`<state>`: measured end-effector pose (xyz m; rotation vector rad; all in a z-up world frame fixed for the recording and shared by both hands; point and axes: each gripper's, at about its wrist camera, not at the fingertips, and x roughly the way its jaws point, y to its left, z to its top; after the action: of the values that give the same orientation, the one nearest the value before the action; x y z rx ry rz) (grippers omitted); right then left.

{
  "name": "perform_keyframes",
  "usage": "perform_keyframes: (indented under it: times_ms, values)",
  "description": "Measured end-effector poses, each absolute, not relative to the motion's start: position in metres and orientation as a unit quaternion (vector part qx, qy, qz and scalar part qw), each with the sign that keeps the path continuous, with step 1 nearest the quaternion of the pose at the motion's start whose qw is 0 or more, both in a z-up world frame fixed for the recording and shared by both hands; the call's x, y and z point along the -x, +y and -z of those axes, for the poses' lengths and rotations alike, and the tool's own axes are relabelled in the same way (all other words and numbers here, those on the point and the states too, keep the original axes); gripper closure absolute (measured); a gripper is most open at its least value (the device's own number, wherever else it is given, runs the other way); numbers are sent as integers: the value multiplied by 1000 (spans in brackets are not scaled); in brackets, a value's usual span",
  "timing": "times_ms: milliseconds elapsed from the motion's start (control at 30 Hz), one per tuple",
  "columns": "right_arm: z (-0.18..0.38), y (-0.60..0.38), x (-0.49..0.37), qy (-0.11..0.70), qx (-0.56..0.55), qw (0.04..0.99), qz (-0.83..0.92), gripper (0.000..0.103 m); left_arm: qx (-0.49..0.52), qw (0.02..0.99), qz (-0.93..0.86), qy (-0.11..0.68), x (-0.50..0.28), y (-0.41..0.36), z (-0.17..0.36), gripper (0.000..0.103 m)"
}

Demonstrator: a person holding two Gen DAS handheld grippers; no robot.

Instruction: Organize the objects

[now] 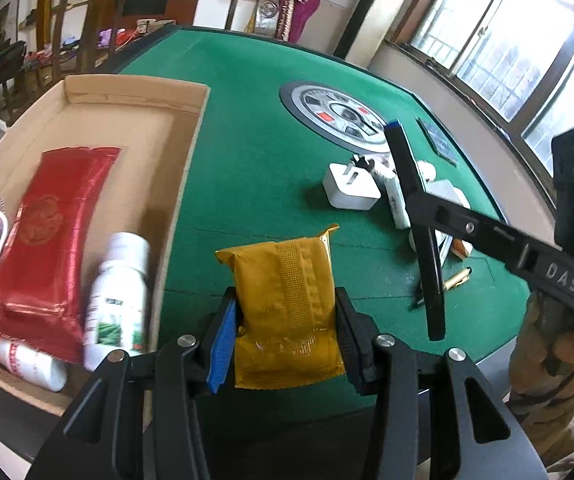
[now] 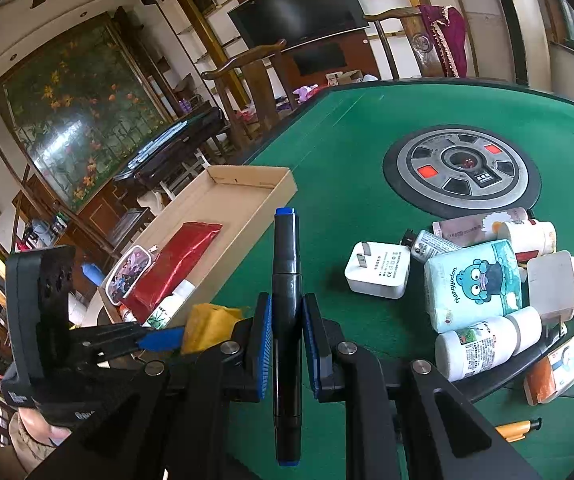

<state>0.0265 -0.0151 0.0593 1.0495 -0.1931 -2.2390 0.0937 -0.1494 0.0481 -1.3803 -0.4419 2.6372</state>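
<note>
Two grips to call. From our left wrist view, the left gripper [image 1: 285,332] has its fingers half spread, pinching a yellow packet [image 1: 287,312] above the green table [image 1: 255,168], beside the cardboard box [image 1: 175,184]. From our right wrist view, the right gripper [image 2: 287,344] is clamped tight around a black marker [image 2: 286,308], upright between the pads.
</note>
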Motion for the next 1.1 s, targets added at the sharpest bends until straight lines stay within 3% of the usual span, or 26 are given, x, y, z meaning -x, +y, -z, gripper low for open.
perform_keyframes:
  times_ms: [667,1100]
  values:
    - [-54,-45,-35,-71,-405,355,839,87,431,-8,-888,-159,-133,-217,-84,59]
    - [-52,-56,-38,-61,-408,361,836,87,449,-68,-883,-119,-68,-306,-97,58]
